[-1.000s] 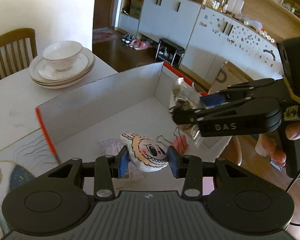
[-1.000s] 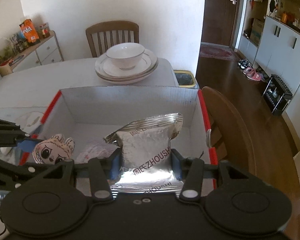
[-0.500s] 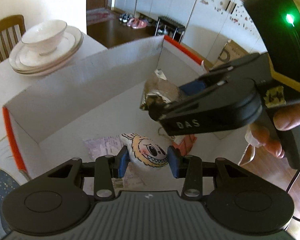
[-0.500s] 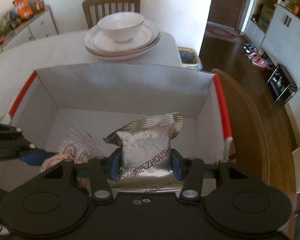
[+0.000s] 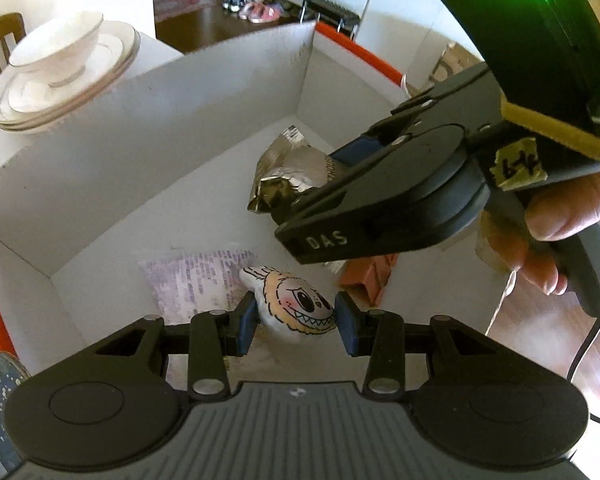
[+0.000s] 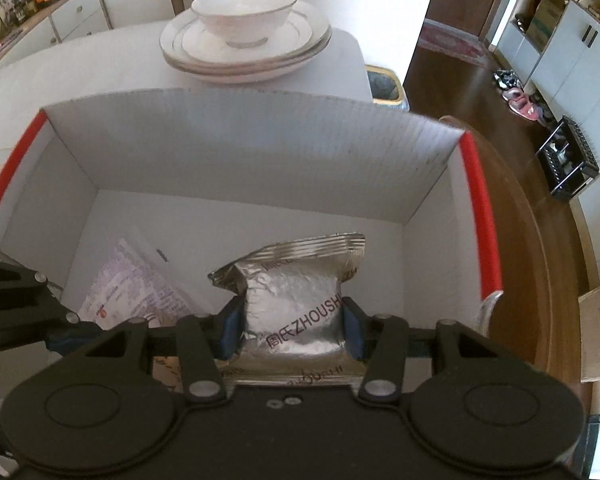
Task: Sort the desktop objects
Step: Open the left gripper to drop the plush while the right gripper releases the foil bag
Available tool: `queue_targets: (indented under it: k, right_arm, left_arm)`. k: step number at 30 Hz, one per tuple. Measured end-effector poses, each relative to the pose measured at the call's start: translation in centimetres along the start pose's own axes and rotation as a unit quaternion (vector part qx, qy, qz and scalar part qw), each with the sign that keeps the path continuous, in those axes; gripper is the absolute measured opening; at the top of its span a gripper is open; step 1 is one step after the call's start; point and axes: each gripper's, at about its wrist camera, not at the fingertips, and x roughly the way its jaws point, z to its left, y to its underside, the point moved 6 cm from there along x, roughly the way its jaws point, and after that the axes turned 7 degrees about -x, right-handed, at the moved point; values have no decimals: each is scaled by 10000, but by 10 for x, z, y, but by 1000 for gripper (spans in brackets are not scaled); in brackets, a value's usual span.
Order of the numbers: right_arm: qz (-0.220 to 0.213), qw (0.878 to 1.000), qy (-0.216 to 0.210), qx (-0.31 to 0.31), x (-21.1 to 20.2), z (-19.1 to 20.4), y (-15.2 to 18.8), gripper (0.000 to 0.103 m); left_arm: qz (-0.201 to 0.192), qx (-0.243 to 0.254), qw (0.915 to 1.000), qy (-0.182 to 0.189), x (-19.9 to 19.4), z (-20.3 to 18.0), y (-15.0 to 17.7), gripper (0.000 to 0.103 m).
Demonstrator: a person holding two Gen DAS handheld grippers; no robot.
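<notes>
Both loads hang inside the white cardboard box with red edges (image 6: 236, 152). Left gripper (image 5: 296, 322) pinches a soft, light cartoon-face plush (image 5: 292, 306) near the front wall. Right gripper (image 6: 292, 330) pinches a crinkly silver foil packet (image 6: 296, 300) at its stiffer lower half; probably slippery.

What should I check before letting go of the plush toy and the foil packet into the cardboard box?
1. Left gripper clamps the plush toy: ok.
2. Right gripper clamps the foil packet: ok.
3. Both items are over the cardboard box, inside its walls: ok.
4. Floor under the packet free: cannot tell.
5. Toy's drop spot: printed bag and red item lie near it: cannot tell.
6. Grippers apart from each other: ok.
</notes>
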Motion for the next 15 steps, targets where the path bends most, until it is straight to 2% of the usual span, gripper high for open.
queue_targets:
  k: [4, 8, 10, 12, 15]
  right_arm:
    - [39, 10000, 5, -51, 2, 2, 0, 51]
    - [18, 10000, -9, -12, 0, 2, 0, 52]
    - [-7, 10000, 19, 17, -2, 1, 0, 56]
    - [-54, 10000, 9, 63, -5, 0, 0, 58]
    - [-149, 9998, -27, 161, -12, -3, 0, 61]
  left_arm:
    - [252, -24, 9997, 11, 6, 1, 1, 40]
    - [278, -86, 9996, 50, 5, 6, 1, 40]
    - [255, -150, 9995, 101, 3, 8, 0, 45]
    - [163, -223, 9995, 133, -1, 10, 0, 56]
    - [5, -297, 9994, 173, -10, 12, -2, 63]
